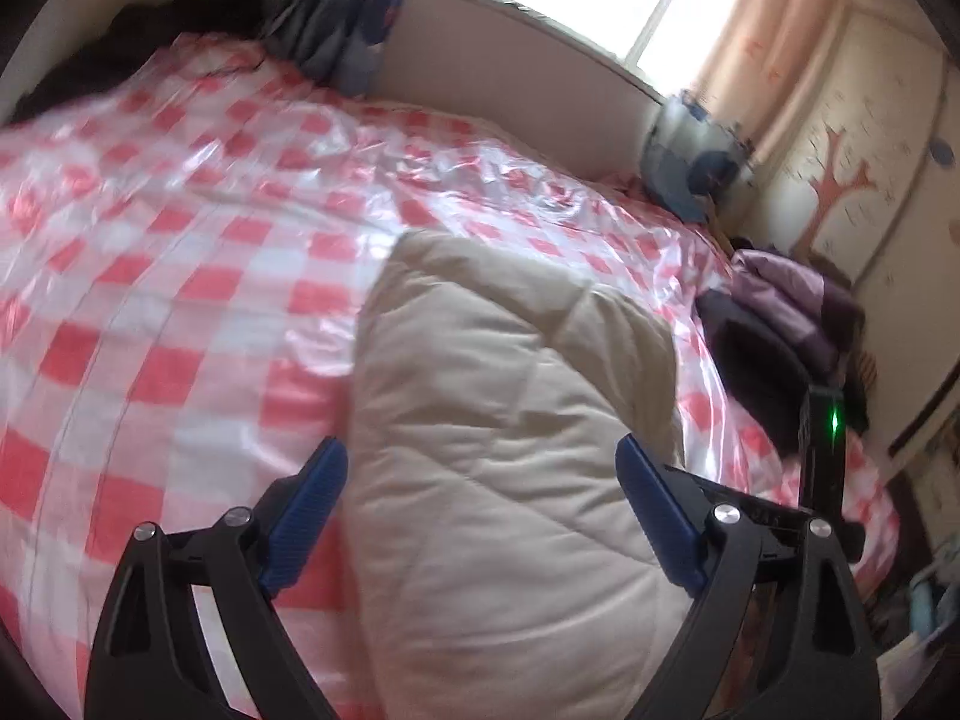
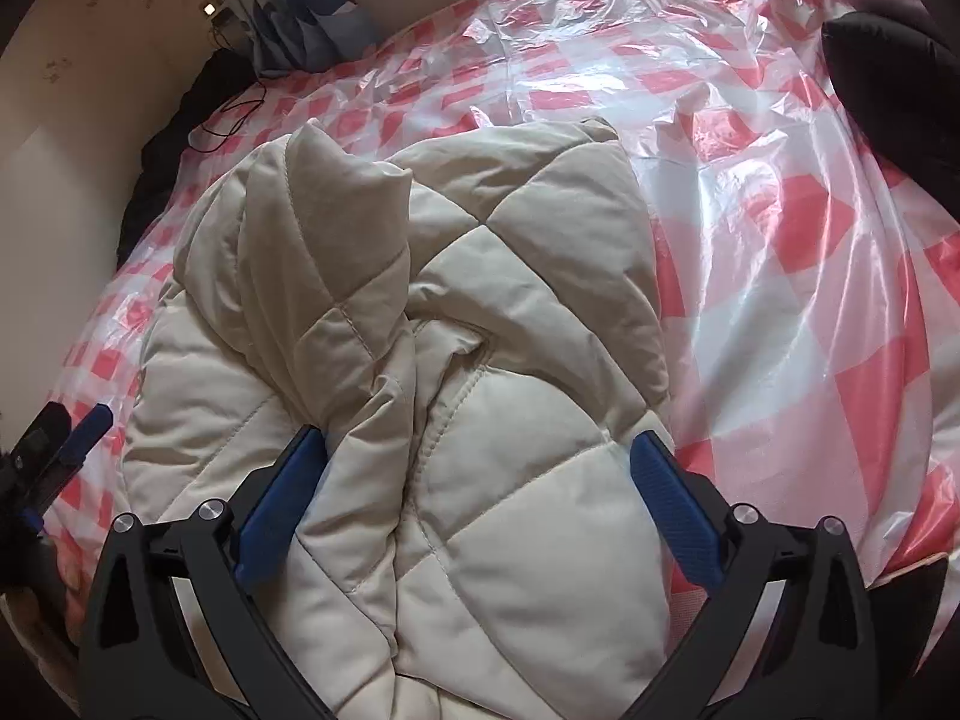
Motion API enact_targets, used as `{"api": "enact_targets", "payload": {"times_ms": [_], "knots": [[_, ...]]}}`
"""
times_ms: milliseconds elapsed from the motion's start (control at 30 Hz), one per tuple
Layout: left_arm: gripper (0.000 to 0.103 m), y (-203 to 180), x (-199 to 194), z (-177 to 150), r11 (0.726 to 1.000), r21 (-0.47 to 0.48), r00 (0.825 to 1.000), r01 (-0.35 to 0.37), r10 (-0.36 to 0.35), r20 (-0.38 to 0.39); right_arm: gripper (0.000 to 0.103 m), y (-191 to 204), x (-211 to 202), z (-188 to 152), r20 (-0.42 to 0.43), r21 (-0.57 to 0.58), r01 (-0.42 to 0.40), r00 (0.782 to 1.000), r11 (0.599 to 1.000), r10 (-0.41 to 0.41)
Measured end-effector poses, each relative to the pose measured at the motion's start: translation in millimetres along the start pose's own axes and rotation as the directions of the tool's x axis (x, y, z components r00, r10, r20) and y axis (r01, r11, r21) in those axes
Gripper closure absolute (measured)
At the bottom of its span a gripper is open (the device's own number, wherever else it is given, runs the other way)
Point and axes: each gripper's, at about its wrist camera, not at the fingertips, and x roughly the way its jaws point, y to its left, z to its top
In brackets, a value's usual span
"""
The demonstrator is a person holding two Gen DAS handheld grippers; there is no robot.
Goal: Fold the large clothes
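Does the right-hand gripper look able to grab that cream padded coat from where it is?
Probably yes. The right gripper stands open right over the cream quilted coat, a raised fold lying between its blue fingers. Nothing sits in the way.

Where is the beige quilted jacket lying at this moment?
The beige quilted jacket lies on the red-and-white checked plastic sheet covering the bed, directly ahead of both open grippers; in the left wrist view a dark clothes pile sits to its right.

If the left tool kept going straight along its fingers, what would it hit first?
Most likely the cream quilted jacket, which lies between the left tool's open fingers; depth is uncertain.
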Motion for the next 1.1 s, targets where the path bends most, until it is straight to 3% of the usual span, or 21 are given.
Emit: {"api": "enact_targets", "payload": {"times_ms": [67, 167, 300, 333, 433, 567, 733, 833, 900, 1000, 1100], "knots": [[0.016, 30.0, 4.4, 0.3, 0.995, -0.102, 0.999, -0.004, -0.001, -0.052, 0.007, -0.9, 1.2, -2.3, 0.006, 0.011, -0.003, 1.000, 1.000, 0.003], [0.016, 49.8, 18.3, -9.8, 0.987, -0.161, 0.993, 0.011, -0.030, -0.117, 0.007, -0.2, 1.4, -3.3, 0.009, 0.014, -0.002, 1.000, 1.000, 0.002], [0.011, 46.2, 42.1, -25.5, 0.958, -0.246, 0.969, 0.145, -0.188, -0.160, 0.007, -2.1, 4.0, -3.8, 0.009, 0.027, -0.018, 1.000, 0.999, 0.018], [0.011, 39.5, 49.2, -28.0, 0.945, -0.258, 0.952, 0.200, -0.250, -0.178, 0.007, -2.6, 5.5, -3.2, 0.012, 0.035, -0.023, 1.000, 0.999, 0.023], [0.010, 0.8, 47.4, -28.9, 0.985, -0.105, 0.973, 0.138, -0.155, -0.172, 0.006, -4.8, 7.4, -6.6, 0.027, 0.087, -0.030, 0.999, 0.996, 0.028], [0.011, -21.6, 21.9, -21.8, 0.990, 0.020, 0.981, 0.142, -0.138, -0.133, 0.006, 8.0, 6.6, -13.2, 0.038, 0.156, -0.084, 0.996, 0.984, 0.079], [0.012, -5.5, -39.7, -12.2, 0.993, 0.111, 0.996, 0.046, -0.038, -0.075, 0.006, 74.5, 14.8, -28.3, 0.014, 0.085, -0.219, 0.976, 0.972, 0.219], [0.012, 28.4, -87.3, -19.3, 0.991, 0.121, 0.998, -0.054, 0.058, -0.036, 0.006, 123.8, 33.4, -42.8, -0.053, 0.020, -0.335, 0.941, 0.942, 0.336], [0.012, 59.1, -103.6, -29.2, 0.991, 0.082, 0.992, -0.110, 0.115, -0.060, 0.006, 157.1, 45.9, -53.1, -0.116, -0.053, -0.355, 0.930, 0.933, 0.348], [0.012, 109.9, -108.6, -41.2, 0.989, -0.025, 0.981, -0.148, 0.144, -0.130, 0.006, 185.1, 50.1, -60.3, -0.147, -0.179, -0.300, 0.950, 0.937, 0.276], [0.012, 109.6, -119.5, -38.7, 0.983, -0.029, 0.981, -0.179, 0.176, -0.083, 0.006, 172.2, 47.0, -64.6, -0.138, -0.153, -0.285, 0.954, 0.946, 0.265]]}}
